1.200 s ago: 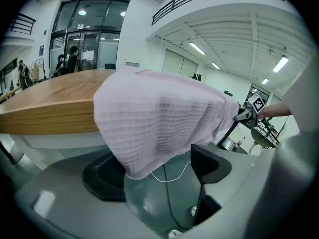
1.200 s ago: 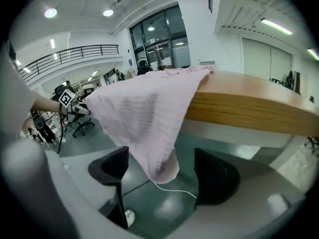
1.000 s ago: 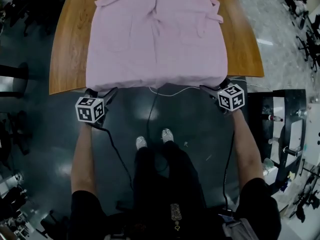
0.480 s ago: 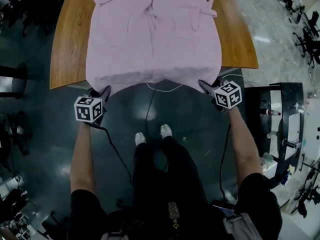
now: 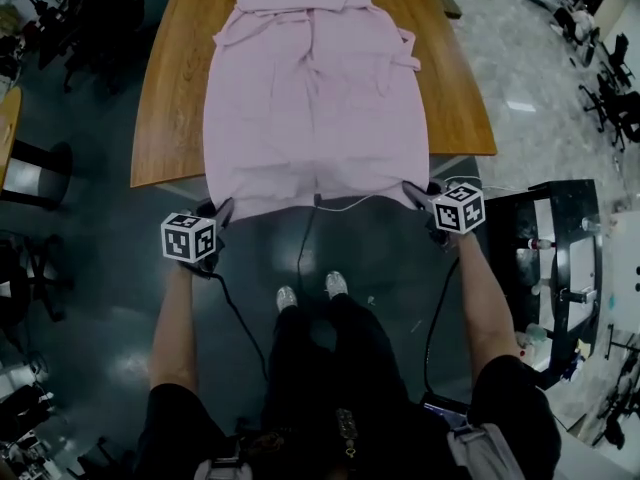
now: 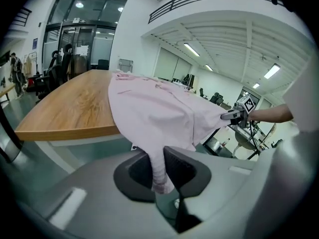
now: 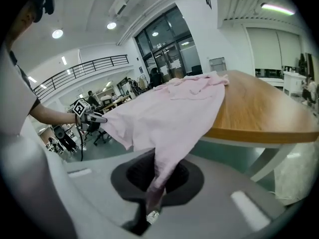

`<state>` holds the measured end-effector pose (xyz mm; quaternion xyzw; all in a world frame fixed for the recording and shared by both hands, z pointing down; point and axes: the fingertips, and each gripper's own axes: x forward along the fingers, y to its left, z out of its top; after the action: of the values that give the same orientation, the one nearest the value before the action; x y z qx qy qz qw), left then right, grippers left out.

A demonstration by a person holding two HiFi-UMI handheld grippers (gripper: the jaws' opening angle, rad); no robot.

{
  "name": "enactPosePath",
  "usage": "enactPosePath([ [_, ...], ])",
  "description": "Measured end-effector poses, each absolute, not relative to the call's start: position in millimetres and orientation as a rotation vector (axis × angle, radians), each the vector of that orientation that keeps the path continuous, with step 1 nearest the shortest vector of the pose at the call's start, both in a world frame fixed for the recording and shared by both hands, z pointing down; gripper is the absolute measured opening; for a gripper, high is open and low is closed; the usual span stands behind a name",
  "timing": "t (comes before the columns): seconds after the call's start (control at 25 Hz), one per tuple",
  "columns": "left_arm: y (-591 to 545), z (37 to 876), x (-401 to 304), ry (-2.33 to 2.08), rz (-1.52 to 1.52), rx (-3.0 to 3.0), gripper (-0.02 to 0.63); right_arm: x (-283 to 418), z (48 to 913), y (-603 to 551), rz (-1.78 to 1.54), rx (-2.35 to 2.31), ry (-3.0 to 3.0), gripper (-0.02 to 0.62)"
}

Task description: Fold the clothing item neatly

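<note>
Around the wooden table [image 5: 165,118]: dark shiny floor [image 5: 90,298], office chairs [image 5: 612,83] at far right, a dark rack [image 5: 560,258] just beside the right forearm. Under the near edge of the table, between both grippers, a thin white cable [image 5: 340,205], hanging in a loop close to the cloth.

On the table, the pink garment [image 5: 315,98]: lies spread lengthwise along the middle, from the far edge to the near edge, and hangs over the near edge.

Left gripper [image 5: 221,209]: clenched on the near left corner of the hem, jaws just now closing, cloth pinched between them. Right gripper [image 5: 413,189]: clamped on the near right corner in the same way, jaws also just now closing.

Both forearms stretched forward and apart. Both grippers pointing obliquely down, just off the near edge, with the hem spanning between them.
</note>
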<state>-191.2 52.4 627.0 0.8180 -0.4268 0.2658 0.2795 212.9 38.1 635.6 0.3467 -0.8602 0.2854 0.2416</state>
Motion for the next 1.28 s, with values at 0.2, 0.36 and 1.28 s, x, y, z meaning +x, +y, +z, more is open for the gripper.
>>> enactPosePath([
  [0.2,47,592,-192,-1.174,0.589,2.184,0.04,206,593,27,0.746,0.926,-2.402,0.011],
  [0.36,35,566,-195,-1.207,0.541,2.182,0.034,204,562,12,0.708,0.903,-2.463,0.011],
  [1.28,-177,466,-211,-1.393,0.501,2.259,0.031,200,465,-170,0.49,1.024,-2.558,0.011],
])
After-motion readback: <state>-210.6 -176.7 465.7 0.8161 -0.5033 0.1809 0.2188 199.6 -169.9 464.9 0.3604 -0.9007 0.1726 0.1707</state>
